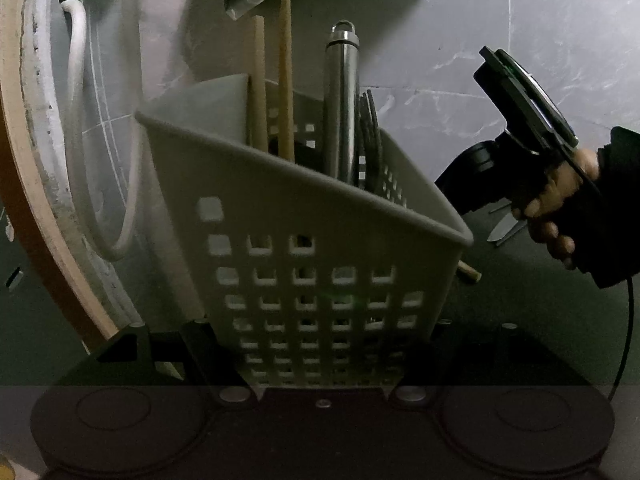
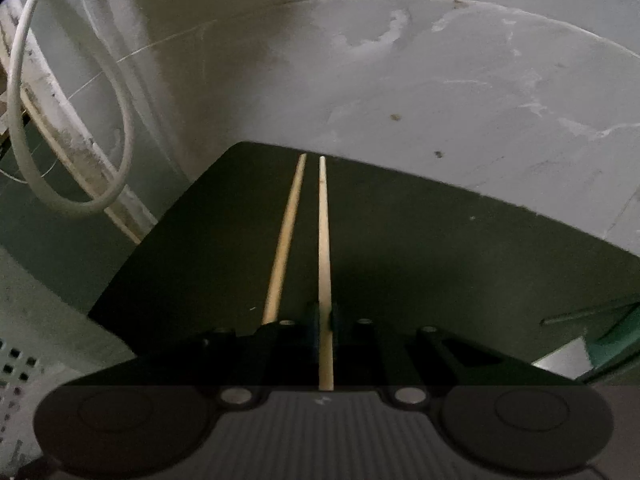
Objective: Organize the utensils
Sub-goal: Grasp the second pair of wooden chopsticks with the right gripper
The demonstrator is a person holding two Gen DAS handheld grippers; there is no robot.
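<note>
In the left wrist view my left gripper [image 1: 308, 344] is shut on a grey perforated utensil basket [image 1: 320, 240], its fingers clamping the lower wall. The basket holds two wooden chopsticks [image 1: 272, 80], a steel handle [image 1: 342, 100] and dark utensils [image 1: 370, 136]. The right gripper's body [image 1: 528, 152] shows at right, held by a hand. In the right wrist view my right gripper [image 2: 325, 316] is shut on a wooden chopstick [image 2: 323, 232] that points forward over the dark mat [image 2: 440, 260]. A second chopstick [image 2: 286, 236] lies on the mat just left of it.
A white cable loop [image 1: 80, 120] hangs at the left wall; it also shows in the right wrist view [image 2: 24, 140]. A knife tip [image 1: 502, 232] lies on the mat beyond the basket. The basket's corner [image 2: 16, 364] shows at lower left. Green items [image 2: 612, 332] lie at far right.
</note>
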